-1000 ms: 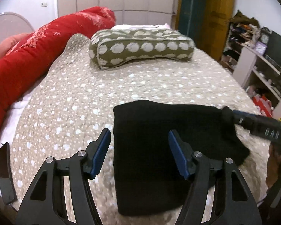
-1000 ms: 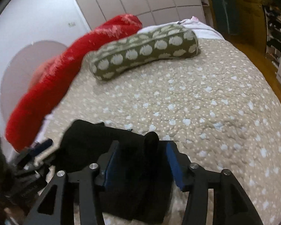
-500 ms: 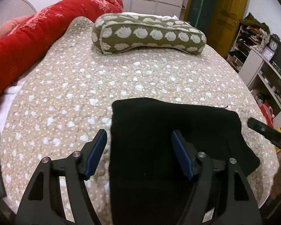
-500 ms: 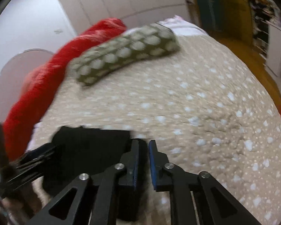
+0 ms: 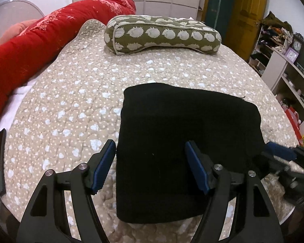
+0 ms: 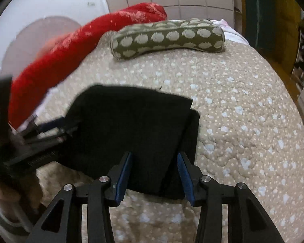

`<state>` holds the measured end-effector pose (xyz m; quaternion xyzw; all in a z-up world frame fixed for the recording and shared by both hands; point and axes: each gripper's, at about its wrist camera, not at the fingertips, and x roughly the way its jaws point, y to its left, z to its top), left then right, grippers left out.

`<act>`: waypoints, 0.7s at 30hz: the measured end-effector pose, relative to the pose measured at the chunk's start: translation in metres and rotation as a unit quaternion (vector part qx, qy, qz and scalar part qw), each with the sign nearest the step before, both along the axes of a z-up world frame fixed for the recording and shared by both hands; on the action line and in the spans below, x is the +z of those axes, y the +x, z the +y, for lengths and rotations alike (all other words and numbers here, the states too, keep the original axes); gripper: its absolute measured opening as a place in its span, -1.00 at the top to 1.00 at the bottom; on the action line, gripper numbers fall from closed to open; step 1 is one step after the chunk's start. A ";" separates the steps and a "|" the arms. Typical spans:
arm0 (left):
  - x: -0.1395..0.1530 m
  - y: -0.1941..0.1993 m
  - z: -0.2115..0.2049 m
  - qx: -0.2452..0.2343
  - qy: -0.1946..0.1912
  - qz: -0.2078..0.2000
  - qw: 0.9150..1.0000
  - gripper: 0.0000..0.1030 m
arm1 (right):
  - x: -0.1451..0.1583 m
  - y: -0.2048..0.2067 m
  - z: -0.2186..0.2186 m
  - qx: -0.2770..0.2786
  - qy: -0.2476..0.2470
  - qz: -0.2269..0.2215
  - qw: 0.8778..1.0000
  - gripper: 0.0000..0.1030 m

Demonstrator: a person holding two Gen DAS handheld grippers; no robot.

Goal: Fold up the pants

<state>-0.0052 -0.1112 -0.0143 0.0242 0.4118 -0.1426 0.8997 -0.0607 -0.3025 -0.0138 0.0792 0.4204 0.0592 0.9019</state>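
Nearest us, our left gripper (image 5: 150, 158) hangs with its fingers (image 5: 103, 162) spread wide, nothing pinched between them. Our right gripper (image 6: 155, 172) is opening, its fingers (image 6: 124, 174) apart over the pants' near edge without pressing it. The black pants (image 5: 184, 137) lie folded into a block on the bed (image 5: 71, 105), just ahead at twelve o'clock. Farther off, a green pillow (image 5: 162, 36) sits at twelve, a red blanket (image 5: 40, 38) at ten.
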 end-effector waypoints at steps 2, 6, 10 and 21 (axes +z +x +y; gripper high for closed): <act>0.002 -0.001 0.001 0.000 -0.001 0.000 1.000 -0.37 | 0.006 -0.001 -0.008 -0.014 0.026 -0.010 1.000 0.11; 0.001 -0.002 0.000 0.001 0.000 0.001 1.000 -0.37 | -0.002 0.011 -0.023 -0.054 0.078 0.004 0.996 0.05; 0.001 -0.002 0.000 0.003 0.001 0.002 1.000 -0.37 | -0.010 0.017 -0.011 -0.044 0.060 0.001 0.997 0.47; 0.002 -0.003 -0.004 0.000 0.007 -0.001 1.000 -0.37 | 0.003 0.011 0.001 -0.029 -0.041 -0.014 0.999 0.85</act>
